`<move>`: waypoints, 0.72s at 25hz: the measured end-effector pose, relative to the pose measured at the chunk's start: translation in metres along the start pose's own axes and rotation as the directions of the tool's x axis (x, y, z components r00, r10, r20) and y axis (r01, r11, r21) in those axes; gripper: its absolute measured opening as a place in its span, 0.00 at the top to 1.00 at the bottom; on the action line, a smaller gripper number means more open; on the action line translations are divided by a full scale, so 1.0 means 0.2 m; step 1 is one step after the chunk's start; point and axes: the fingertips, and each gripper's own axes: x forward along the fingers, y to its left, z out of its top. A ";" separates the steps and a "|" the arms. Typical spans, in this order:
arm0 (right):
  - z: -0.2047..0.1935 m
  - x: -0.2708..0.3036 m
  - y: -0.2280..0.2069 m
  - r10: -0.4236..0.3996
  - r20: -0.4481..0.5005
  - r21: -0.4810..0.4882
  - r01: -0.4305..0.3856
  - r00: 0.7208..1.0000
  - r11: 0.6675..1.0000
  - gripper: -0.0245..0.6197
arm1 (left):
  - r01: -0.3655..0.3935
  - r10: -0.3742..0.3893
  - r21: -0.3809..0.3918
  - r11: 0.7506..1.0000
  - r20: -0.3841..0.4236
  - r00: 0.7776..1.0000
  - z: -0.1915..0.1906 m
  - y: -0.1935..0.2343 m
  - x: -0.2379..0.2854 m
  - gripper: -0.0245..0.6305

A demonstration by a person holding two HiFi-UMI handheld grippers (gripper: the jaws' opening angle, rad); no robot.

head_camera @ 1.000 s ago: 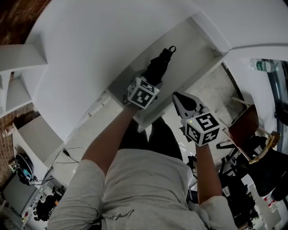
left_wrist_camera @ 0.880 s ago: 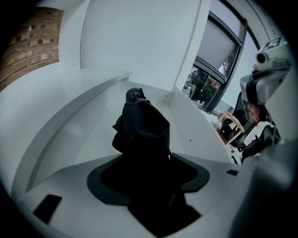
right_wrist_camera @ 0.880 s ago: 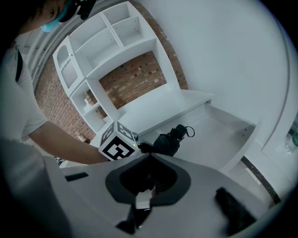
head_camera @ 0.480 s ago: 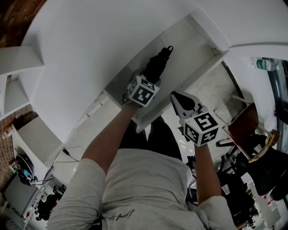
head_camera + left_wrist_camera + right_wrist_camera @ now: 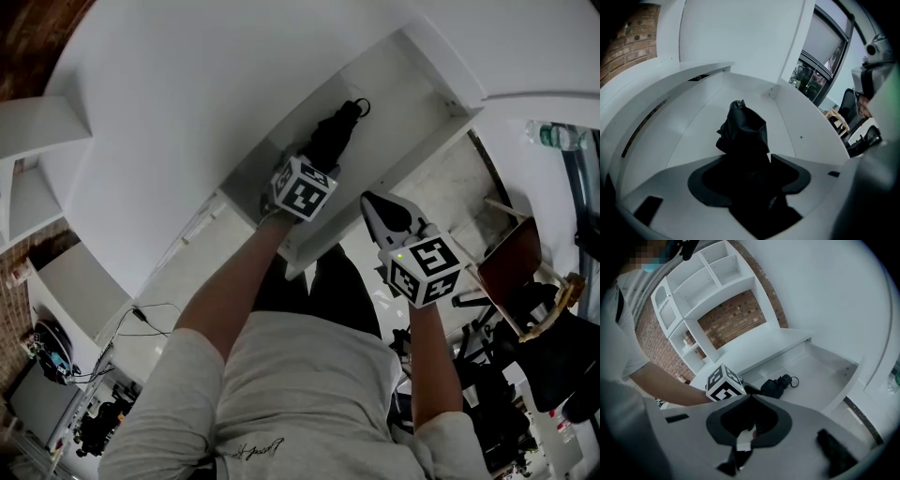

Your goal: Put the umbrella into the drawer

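Nearly done. Gripping the umbrella (image 5: 743, 129) by its near end with the left tongs (image 5: 750, 165), down inside the open drawer (image 5: 689, 126), stretched straight ahead of them. Right tongs (image 5: 750, 398) closed and empty, off beside. Left, probably: letting go, withdrawing, maybe shutting the drawer.

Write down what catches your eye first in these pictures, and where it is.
A black folded umbrella lies in the open white drawer, clamped in the left gripper. The right gripper hangs shut just outside the drawer's front edge.
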 end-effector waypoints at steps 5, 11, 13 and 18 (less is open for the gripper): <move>0.00 0.00 -0.02 -0.002 -0.003 0.007 0.002 1.000 1.000 0.92 | 0.000 0.000 -0.012 1.000 -0.014 1.000 0.00 0.01 0.03 0.53; 0.00 0.02 -0.02 0.005 -0.006 0.005 -0.005 1.000 1.000 0.92 | 0.004 -0.005 -0.021 1.000 -0.022 1.000 -0.01 0.02 0.04 0.53; 0.01 0.02 -0.02 0.009 -0.007 0.003 -0.009 1.000 1.000 0.92 | 0.003 -0.004 -0.018 1.000 -0.025 1.000 -0.01 0.02 0.05 0.53; 0.02 0.03 -0.01 0.013 -0.007 -0.001 -0.013 1.000 1.000 0.92 | -0.006 0.006 -0.006 1.000 -0.032 0.999 -0.01 0.02 0.04 0.52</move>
